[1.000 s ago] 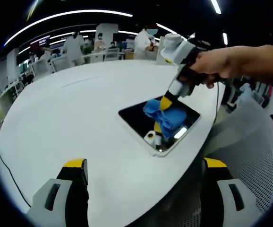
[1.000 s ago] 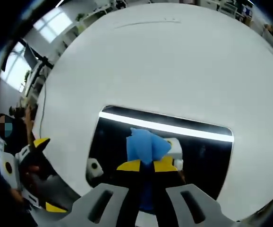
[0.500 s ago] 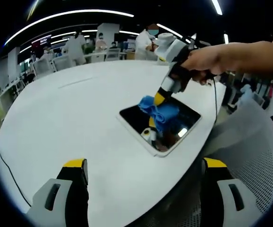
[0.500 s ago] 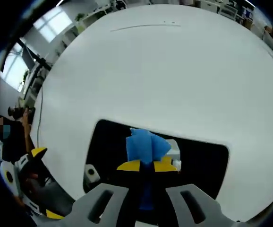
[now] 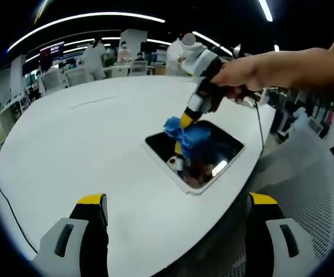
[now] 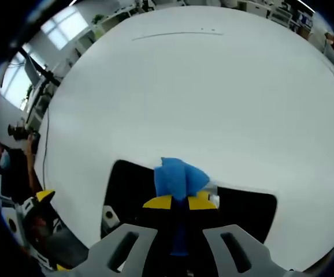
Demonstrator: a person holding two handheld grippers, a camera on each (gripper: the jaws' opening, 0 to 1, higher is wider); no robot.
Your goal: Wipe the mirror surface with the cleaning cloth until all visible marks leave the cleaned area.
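Farther across the glossy rounded-rectangle mirror (image 5: 195, 154) now, right gripper (image 6: 177, 202) clamping crumpled blue cloth (image 6: 177, 179); left gripper (image 5: 176, 199) wide apart.

Bright, even light falls from ceiling strip lamps (image 5: 86, 17), and the white bench (image 5: 80, 144) nearly washes out. The mirror (image 5: 213, 153) shows a small glare spot. Fisheye bending curves the edges; distant figures look soft.

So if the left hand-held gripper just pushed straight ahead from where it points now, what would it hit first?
Probably the bare white table: the open left hand-held gripper points across it. The mirror, and the blue cloth in the right hand-held gripper, sit slightly right of that line. Depth is unclear.
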